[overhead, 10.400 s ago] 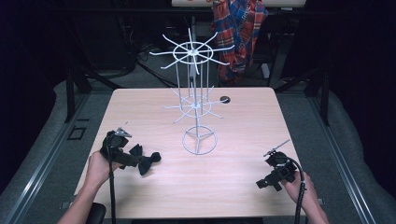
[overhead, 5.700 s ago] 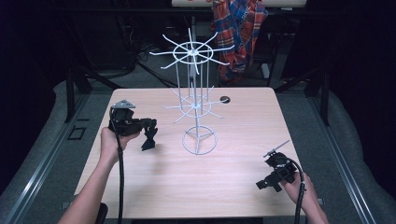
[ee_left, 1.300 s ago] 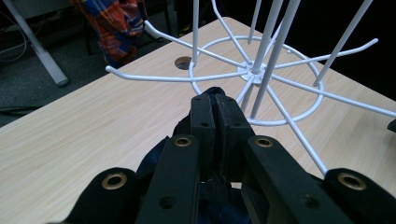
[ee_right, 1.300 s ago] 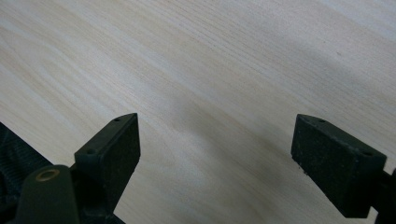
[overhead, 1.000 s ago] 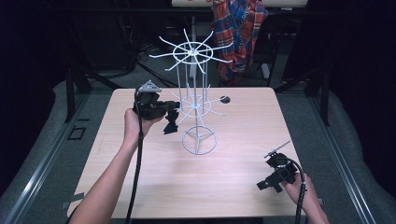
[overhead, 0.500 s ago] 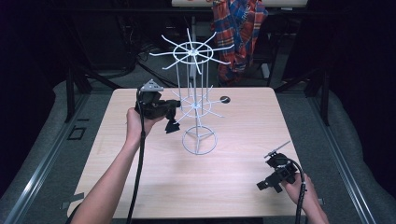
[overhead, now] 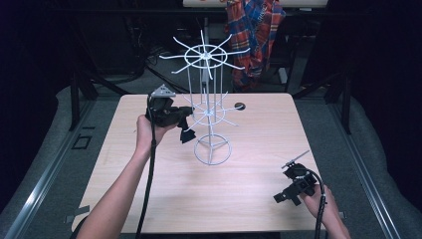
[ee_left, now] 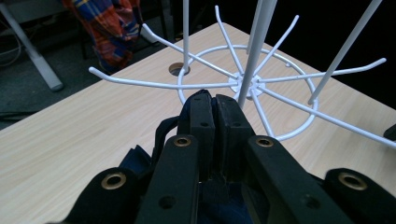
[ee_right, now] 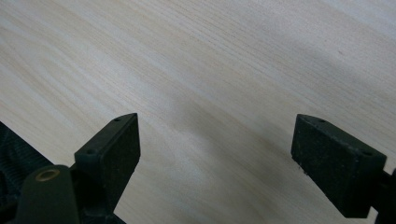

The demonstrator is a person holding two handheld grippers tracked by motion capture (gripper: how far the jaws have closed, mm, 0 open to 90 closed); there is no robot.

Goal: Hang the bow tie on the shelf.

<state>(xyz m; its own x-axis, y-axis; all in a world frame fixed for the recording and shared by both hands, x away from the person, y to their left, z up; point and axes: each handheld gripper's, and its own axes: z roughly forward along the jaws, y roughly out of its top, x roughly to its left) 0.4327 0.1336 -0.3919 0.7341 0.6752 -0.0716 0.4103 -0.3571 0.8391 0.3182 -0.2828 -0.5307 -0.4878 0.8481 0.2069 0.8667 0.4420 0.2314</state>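
Up at ten o'clock, the left gripper (ee_left: 214, 105) clenches a dark blue fabric item (ee_left: 140, 161), mostly hidden, beside the white wire rack (overhead: 206, 107); the right gripper (ee_right: 219, 154) rests released at five o'clock.

One wooden table (overhead: 249, 189), one white wire rack (overhead: 208, 112) with two tiers of hooks, two handheld grippers, one plaid cloth (overhead: 256, 30).

High view overlooks the table (overhead: 249, 199); gripper views skim it closely.

Bright, evenly lit table (overhead: 249, 169) amid dark surroundings; soft shadows, close tongs slightly blurred.
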